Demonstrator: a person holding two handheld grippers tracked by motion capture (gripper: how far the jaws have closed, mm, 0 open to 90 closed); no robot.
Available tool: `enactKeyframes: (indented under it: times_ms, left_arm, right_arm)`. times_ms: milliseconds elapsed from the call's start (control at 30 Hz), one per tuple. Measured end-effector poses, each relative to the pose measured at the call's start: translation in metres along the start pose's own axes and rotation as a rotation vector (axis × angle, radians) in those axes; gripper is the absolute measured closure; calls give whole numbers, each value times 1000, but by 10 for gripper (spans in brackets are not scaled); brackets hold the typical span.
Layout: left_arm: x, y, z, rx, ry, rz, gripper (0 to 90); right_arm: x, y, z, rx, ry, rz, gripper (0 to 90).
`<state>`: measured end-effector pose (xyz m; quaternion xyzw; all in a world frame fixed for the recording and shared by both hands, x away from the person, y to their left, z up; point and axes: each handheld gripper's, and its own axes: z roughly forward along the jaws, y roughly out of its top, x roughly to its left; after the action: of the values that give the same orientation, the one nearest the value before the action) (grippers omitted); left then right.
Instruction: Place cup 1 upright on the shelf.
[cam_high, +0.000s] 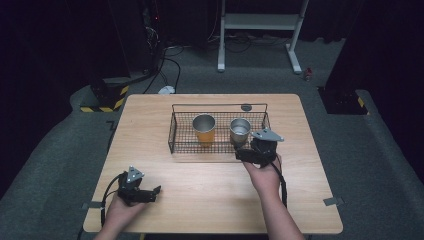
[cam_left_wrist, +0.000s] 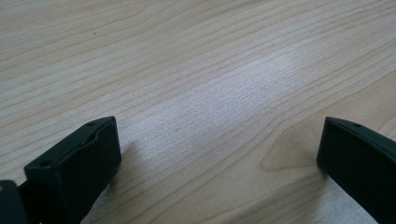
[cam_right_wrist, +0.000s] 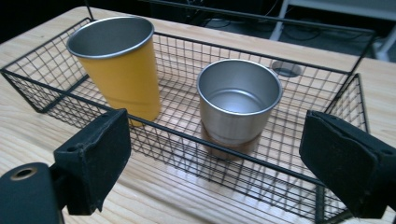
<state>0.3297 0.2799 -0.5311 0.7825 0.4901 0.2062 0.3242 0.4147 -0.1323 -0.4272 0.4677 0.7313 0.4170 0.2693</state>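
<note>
Steel cup (cam_right_wrist: 239, 100) stands upright in the wire basket (cam_right_wrist: 187, 135), centre of my right gripper view, with the yellow cup (cam_right_wrist: 116, 65) at upper left. My right gripper (cam_right_wrist: 215, 158) hangs wide open and empty just outside the near rail (the risk, I judge): dropping in low could snag the wire or tip a cup. Left gripper (cam_high: 142, 192), lower left of the high view, rests open and empty on the table (cam_high: 210, 200).

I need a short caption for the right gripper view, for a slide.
Open right gripper facing a black wire basket that holds a yellow cup and a shorter silver cup, both upright.
</note>
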Motion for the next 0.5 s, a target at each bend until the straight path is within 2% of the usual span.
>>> enactKeyframes:
  times_ms: [267,500]
  left_arm:
    - [0,0,0,-4,1,-4,1]
    - [0,0,0,-3,0,-4,1]
  right_arm:
    - [-2,-8,-9,-5,-7,-2,89]
    - [-10,-26,-20,-3,-21,2,89]
